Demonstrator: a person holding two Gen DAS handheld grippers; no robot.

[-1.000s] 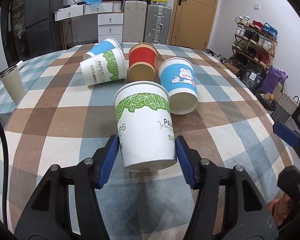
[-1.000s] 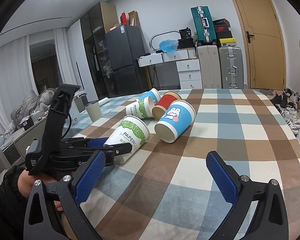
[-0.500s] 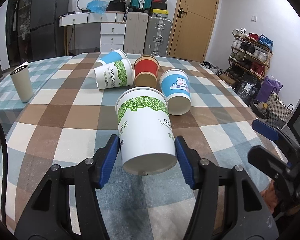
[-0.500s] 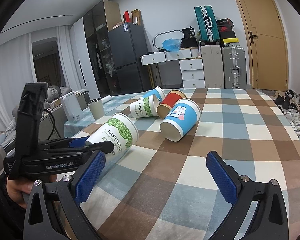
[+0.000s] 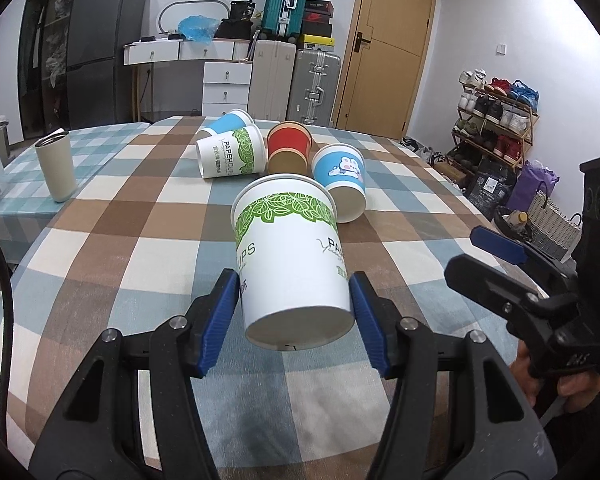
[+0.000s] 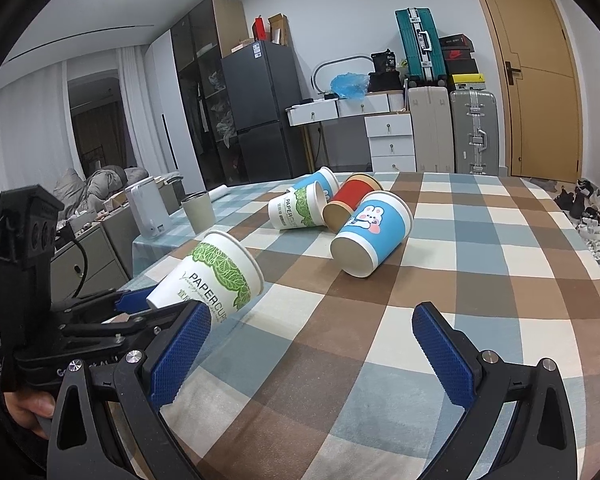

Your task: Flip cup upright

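My left gripper (image 5: 294,316) is shut on a white paper cup with a green leaf band (image 5: 290,256), gripping it near its base. The cup is lifted off the checked tablecloth (image 5: 140,248) and tilted, its mouth pointing away and up. The same cup shows in the right wrist view (image 6: 210,276), held by the left gripper (image 6: 140,312) above the table's left edge. My right gripper (image 6: 310,354) is open and empty over the near part of the table; it also shows in the left wrist view (image 5: 496,256) at the right.
Several cups lie on their sides mid-table: a blue rabbit cup (image 5: 342,180), a red cup (image 5: 289,152), a white leaf cup (image 5: 230,156) and a blue cup (image 5: 224,122). A beige tumbler (image 5: 56,168) stands upright at the left. A white kettle (image 6: 148,212) stands beyond the table's left edge.
My left gripper has raised the leaf cup off the table and tipped its mouth upward. The right gripper has stayed open and moved little.
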